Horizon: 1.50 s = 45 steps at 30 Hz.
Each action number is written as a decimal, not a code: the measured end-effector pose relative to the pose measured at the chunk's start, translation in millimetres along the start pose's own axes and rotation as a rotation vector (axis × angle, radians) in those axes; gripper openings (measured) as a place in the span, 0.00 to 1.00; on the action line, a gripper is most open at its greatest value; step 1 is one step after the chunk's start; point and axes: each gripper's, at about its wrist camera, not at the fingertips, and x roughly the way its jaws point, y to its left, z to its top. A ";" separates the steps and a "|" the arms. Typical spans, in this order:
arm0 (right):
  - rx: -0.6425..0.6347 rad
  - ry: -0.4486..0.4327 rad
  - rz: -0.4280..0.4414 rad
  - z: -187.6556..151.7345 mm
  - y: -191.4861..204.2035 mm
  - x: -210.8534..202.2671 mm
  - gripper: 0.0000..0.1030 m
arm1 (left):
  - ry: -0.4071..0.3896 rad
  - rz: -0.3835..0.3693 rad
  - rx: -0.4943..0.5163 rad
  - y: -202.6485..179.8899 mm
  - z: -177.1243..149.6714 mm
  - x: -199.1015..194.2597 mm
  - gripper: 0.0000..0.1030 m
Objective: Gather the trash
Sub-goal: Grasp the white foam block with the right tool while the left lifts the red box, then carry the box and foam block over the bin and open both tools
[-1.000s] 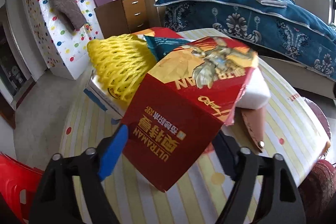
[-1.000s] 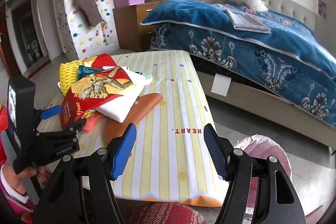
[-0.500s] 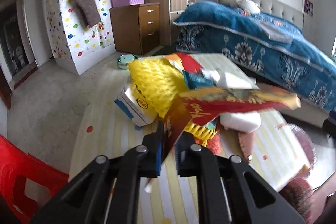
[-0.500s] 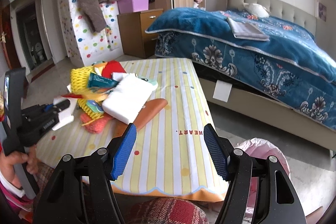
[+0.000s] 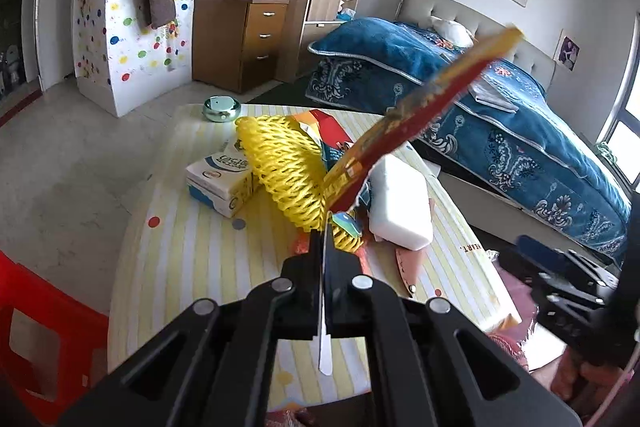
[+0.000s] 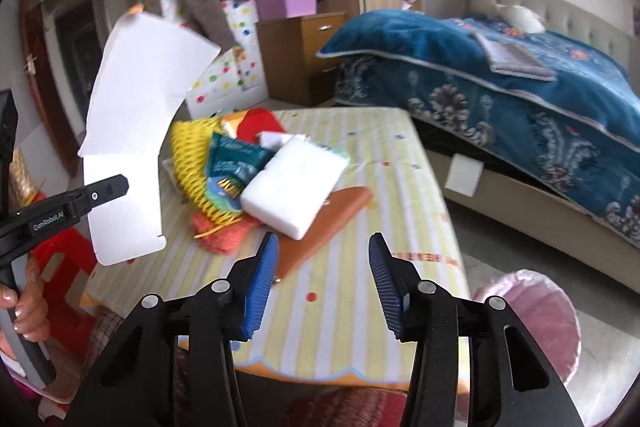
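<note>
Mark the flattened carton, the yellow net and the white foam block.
carton [image 6: 132, 147]: right wrist view, white inner face.
yellow net [image 5: 280, 163]: left wrist view, middle of mesh.
foam block [image 6: 294, 183]: right wrist view, top face.

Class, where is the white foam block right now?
In the right wrist view the white foam block lies mid-table on the trash pile, overlapping the brown leather case, right of the yellow foam net.

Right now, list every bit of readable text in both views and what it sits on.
"GenRobot.AI": on the side of the left gripper, right wrist view.
"HEART": printed on the striped tablecloth, seen upside down.
White and blue box: blue print and a logo, too blurred to read.
Red cardboard in the left gripper's jaws: edge-on, print unreadable.
Teal packets: lettering too blurred.
</note>
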 end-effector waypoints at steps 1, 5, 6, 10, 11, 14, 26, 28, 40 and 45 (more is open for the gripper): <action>-0.008 0.012 0.006 0.3 2.5 6.6 0.46 | 0.003 -0.007 -0.003 1.2 -0.2 1.6 0.00; -0.020 0.061 0.025 2.7 6.2 35.2 0.52 | 0.018 -0.020 -0.006 2.7 -2.2 10.3 0.00; -0.020 0.068 0.029 2.9 6.8 39.4 0.54 | 0.024 -0.022 -0.007 2.9 -2.4 13.3 0.00; -0.021 0.112 0.043 5.6 6.8 66.4 0.55 | 0.044 -0.026 -0.009 2.9 -4.0 21.7 0.00; -0.023 0.118 0.044 6.1 7.4 71.3 0.55 | 0.046 -0.027 -0.009 3.3 -4.1 22.2 0.00; -0.039 0.136 0.050 8.4 11.2 88.2 0.55 | 0.049 -0.024 -0.009 3.4 -4.1 24.1 0.00; -0.081 0.036 0.107 12.4 17.6 56.2 0.25 | 0.052 -0.015 -0.004 1.3 -3.1 19.0 0.00; -0.084 0.007 0.094 10.6 13.9 32.8 0.25 | 0.050 -0.023 0.000 -2.4 -3.0 16.8 0.00; -0.059 -0.036 -0.042 -17.9 -9.4 -40.6 0.27 | 0.064 -0.112 0.067 -42.3 -15.2 5.5 0.00; -0.022 -0.037 -0.096 -29.8 -25.3 -57.0 0.27 | 0.089 -0.152 0.118 -69.9 -19.0 12.6 0.00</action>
